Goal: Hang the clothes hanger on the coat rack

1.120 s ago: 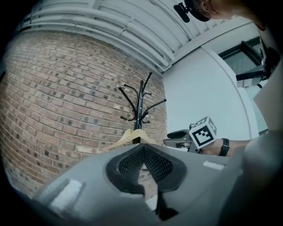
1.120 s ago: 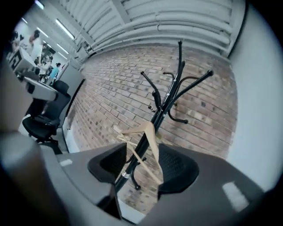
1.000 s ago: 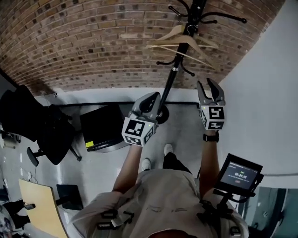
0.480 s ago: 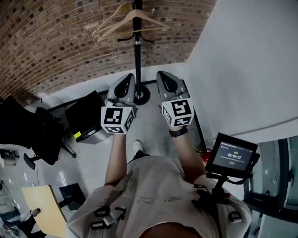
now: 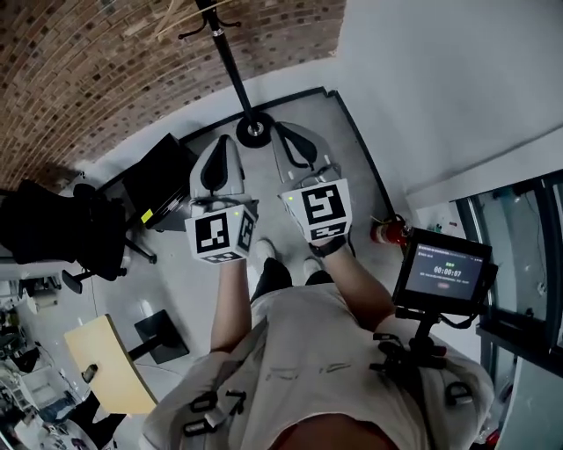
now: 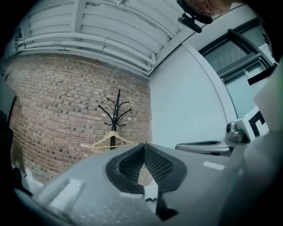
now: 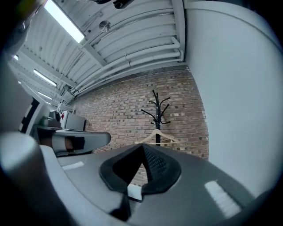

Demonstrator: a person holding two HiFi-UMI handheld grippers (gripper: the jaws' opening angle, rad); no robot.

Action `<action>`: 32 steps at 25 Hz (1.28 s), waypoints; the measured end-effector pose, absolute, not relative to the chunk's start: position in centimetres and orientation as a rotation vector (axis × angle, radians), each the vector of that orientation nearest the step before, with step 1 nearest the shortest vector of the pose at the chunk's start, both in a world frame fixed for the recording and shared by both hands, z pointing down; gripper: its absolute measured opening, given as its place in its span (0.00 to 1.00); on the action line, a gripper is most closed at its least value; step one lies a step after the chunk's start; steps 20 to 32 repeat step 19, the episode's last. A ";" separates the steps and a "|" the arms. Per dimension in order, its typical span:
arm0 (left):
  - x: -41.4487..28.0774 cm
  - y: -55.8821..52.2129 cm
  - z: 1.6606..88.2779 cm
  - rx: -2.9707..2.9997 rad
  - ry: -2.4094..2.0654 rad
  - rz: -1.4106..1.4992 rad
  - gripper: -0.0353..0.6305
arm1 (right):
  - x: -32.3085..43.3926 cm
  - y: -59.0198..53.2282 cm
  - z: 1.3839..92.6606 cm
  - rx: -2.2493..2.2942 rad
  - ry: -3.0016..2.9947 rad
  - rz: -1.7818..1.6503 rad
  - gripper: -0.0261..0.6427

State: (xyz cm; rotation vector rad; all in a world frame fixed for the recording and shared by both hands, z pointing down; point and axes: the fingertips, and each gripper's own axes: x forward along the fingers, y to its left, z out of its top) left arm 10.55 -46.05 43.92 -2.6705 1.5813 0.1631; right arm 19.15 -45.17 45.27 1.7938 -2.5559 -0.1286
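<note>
A black coat rack stands against the brick wall, its round base on the floor. Wooden clothes hangers hang from its hooks at the top edge of the head view. The rack and a hanger also show far ahead in the left gripper view, and the same rack and hanger in the right gripper view. My left gripper and right gripper are side by side, well back from the rack. Both are shut with nothing between their jaws.
A black office chair and a dark cabinet stand at the left. A white wall runs along the right, with a red fire extinguisher at its foot. A small screen is mounted by my right side. A wooden tabletop sits lower left.
Both grippers have drawn back from the coat rack, which is now farther off. The right gripper's jaws, open a second ago, have shut on nothing. The hangers stay on the rack.
</note>
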 end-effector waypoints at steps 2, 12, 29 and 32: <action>10.4 -44.7 42.7 -2.657 1.557 0.180 0.05 | 18.9 -43.6 44.1 1.791 -2.561 -0.172 0.05; 6.4 -40.8 41.5 -2.709 1.390 0.204 0.05 | 14.5 -40.0 41.8 1.873 -2.534 -0.254 0.05; 7.3 -40.7 42.4 -2.750 1.350 0.211 0.05 | 14.6 -39.2 42.5 1.873 -2.526 -0.236 0.05; 7.3 -40.7 42.4 -2.750 1.350 0.211 0.05 | 14.6 -39.2 42.5 1.873 -2.526 -0.236 0.05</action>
